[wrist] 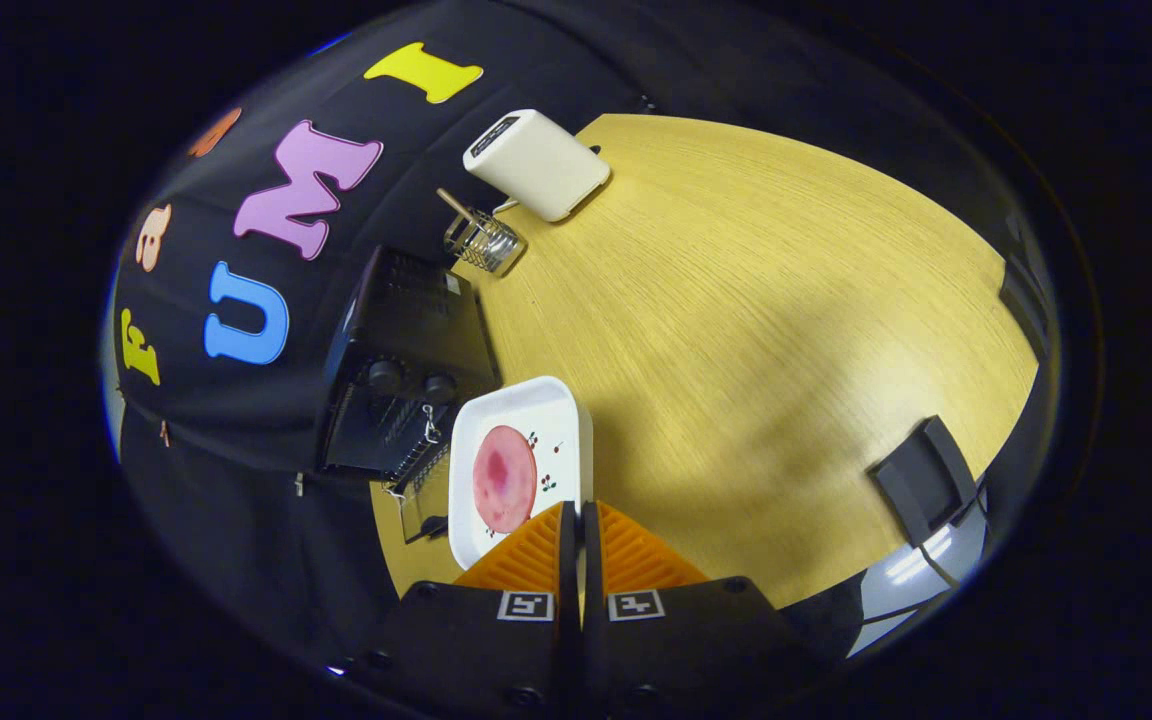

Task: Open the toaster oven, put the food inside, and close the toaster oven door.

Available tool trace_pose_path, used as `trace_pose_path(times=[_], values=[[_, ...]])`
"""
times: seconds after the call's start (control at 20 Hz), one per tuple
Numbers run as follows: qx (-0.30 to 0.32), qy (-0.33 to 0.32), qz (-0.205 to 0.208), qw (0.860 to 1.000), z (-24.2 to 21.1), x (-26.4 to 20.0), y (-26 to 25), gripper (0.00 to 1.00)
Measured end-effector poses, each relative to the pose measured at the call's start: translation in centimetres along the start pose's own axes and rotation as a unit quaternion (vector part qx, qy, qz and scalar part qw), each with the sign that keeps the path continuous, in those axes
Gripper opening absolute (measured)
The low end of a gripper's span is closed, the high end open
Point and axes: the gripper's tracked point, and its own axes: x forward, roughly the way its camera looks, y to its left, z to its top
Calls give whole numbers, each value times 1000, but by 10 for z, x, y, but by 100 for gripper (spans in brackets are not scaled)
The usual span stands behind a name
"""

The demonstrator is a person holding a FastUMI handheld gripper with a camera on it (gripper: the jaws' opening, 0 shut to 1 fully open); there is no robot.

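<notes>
My gripper (576, 520) fingers are pinched on the near rim of the white plate (521, 400) carrying the pink food slice (503, 478), right beside the open toaster oven (401, 385); keep it level sliding in.

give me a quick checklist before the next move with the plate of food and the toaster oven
1. Grip: gripper fingers nearly closed on the rim of the white square plate: ok.
2. Food: round pink slice lies flat on the plate: ok.
3. Door of the black toaster oven: glass door is dropped open: ok.
4. Plate position: beside the oven front, not yet inside: not ok.
5. Oven rack free: cannot tell.
6. Wire utensil holder and white toaster stand well beyond the oven on the wooden table: ok.
</notes>
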Motion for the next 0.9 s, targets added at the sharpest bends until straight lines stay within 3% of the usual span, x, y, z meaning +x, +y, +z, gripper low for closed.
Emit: trace_pose_path(times=[0.45, 0.9], values=[[-3, -14, 32, 999, -37, 19, 74, 5], [-8, -3, 61, 998, -67, 75, 145, 5]])
